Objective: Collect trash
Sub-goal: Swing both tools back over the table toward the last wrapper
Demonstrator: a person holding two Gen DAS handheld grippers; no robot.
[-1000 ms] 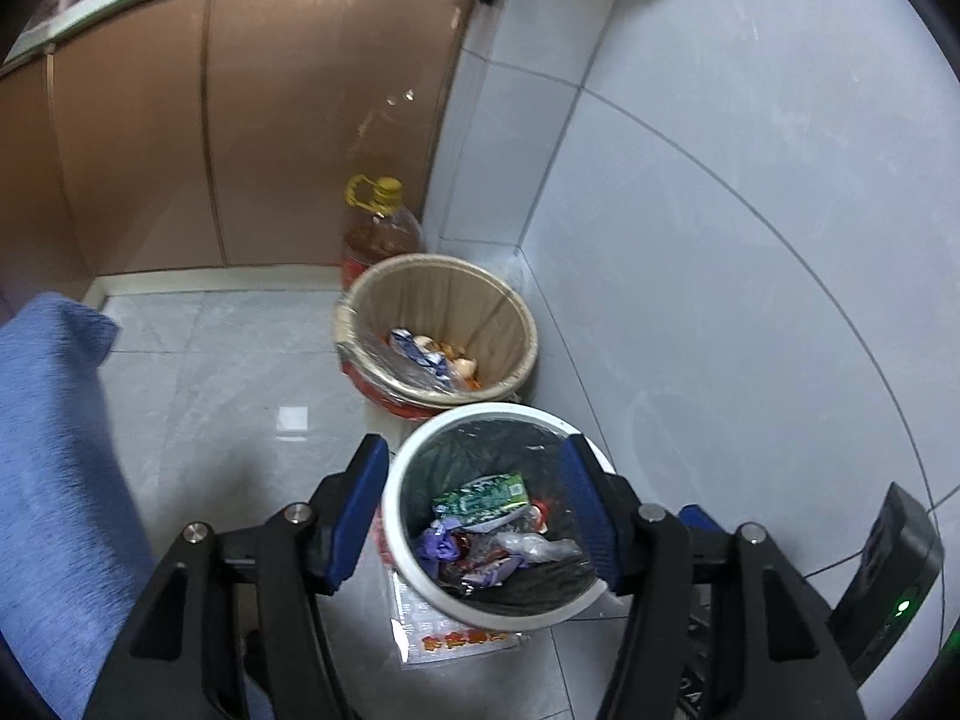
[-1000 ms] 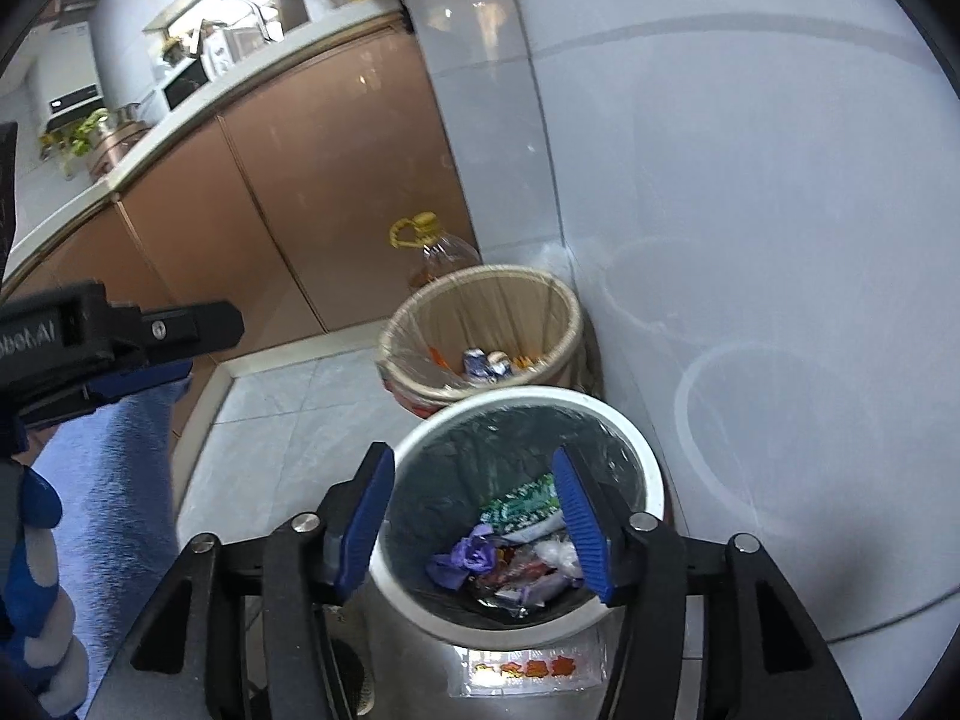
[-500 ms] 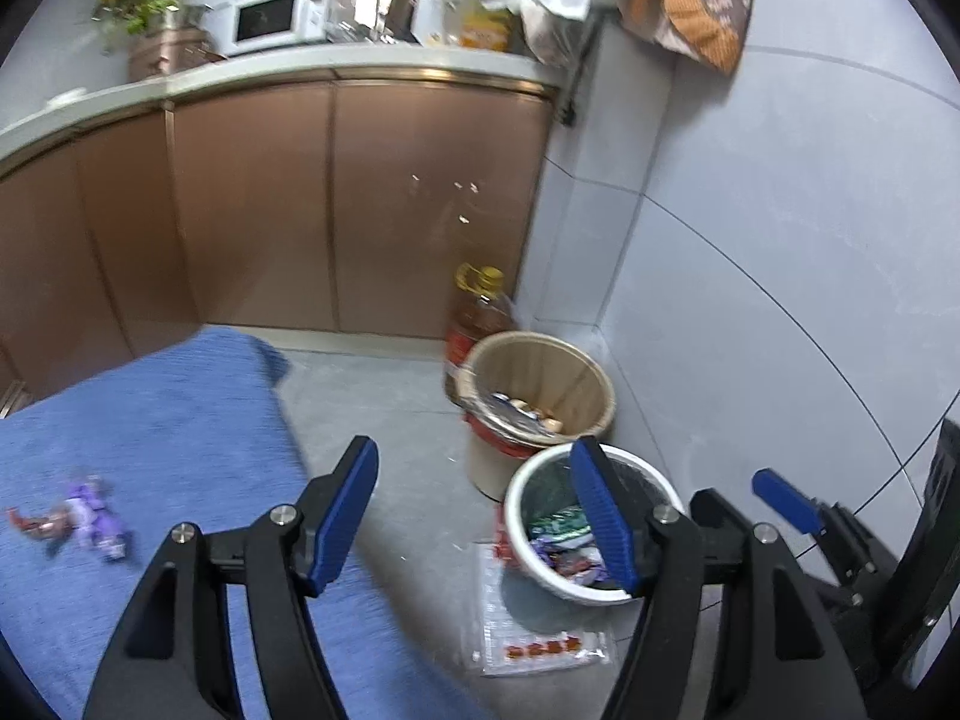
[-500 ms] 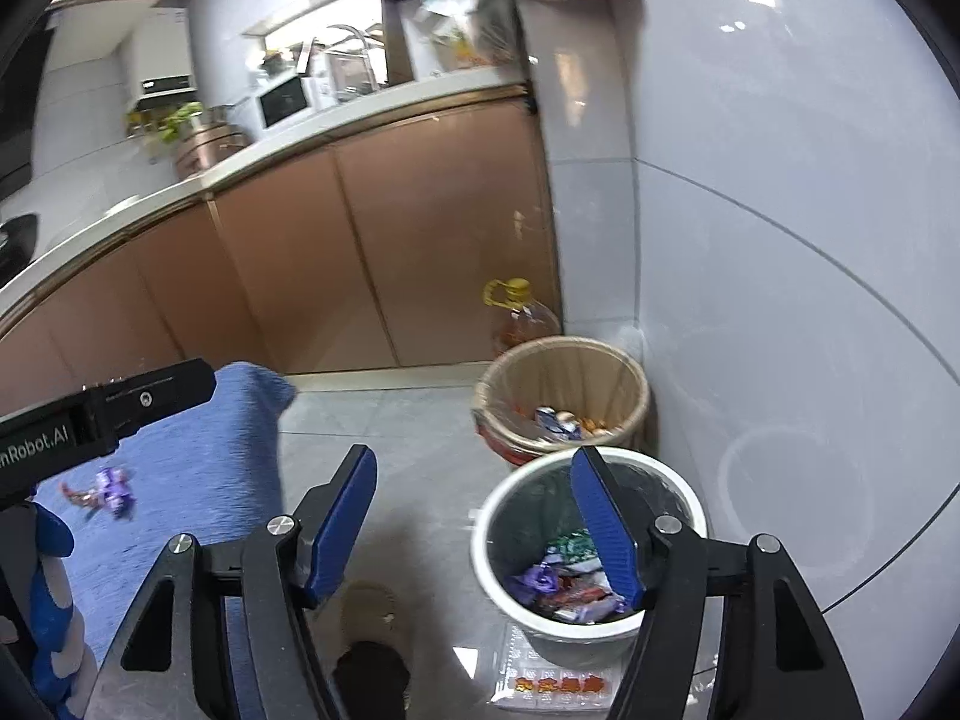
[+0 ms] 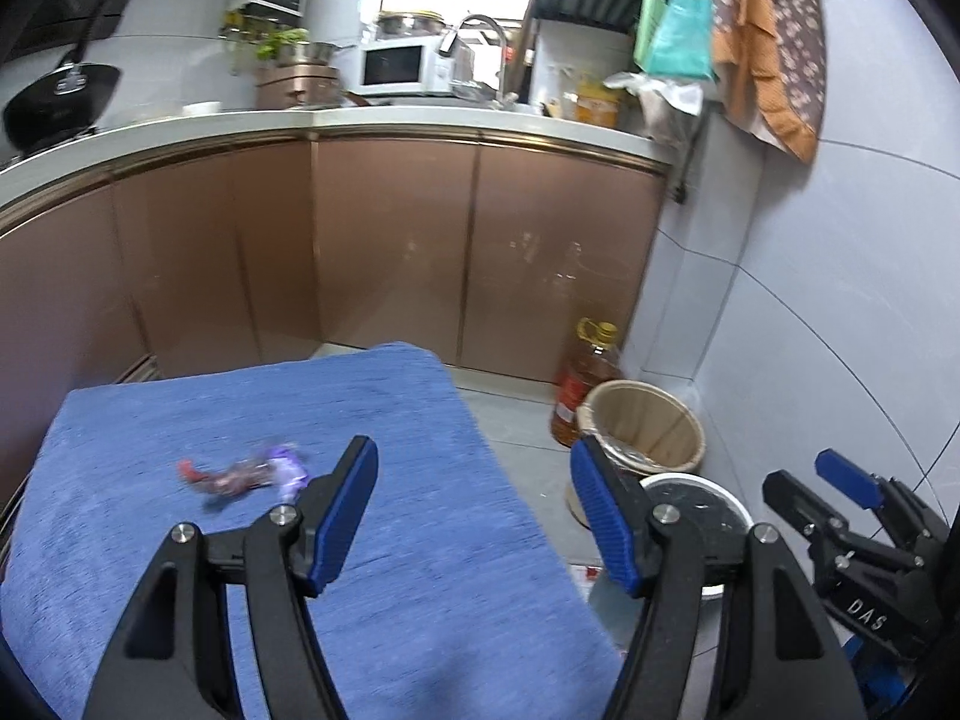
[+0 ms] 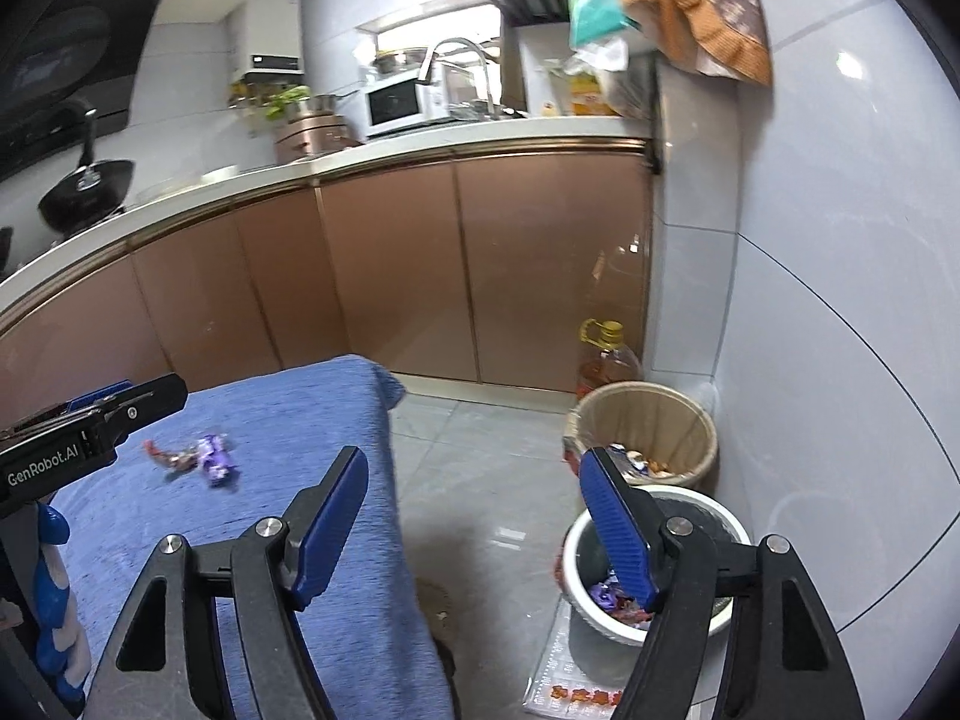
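Observation:
A small heap of purple and red candy wrappers (image 5: 246, 474) (image 6: 198, 456) lies on the blue cloth-covered table (image 5: 420, 570) (image 6: 300, 420). My left gripper (image 5: 474, 468) hangs open over the table's right part, the wrappers ahead and to the left of its left finger, nothing between its fingers. My right gripper (image 6: 474, 474) is open with its jaws opening, empty, over the floor between the table edge and the white bin (image 6: 702, 492) (image 5: 696, 495). That bin holds wrappers in a black liner.
A woven basket (image 6: 648, 420) (image 5: 642, 420) with rubbish stands behind the white bin, an oil bottle (image 6: 609, 360) (image 5: 588, 372) behind it against the grey tiled wall. Copper cabinets run along the back. A flat packet (image 6: 570, 684) lies on the floor under the bin.
Both grippers have risen and swung left, away from above the white bin; the blue table with its wrappers has come into view. Both sets of jaws stand wider than before.

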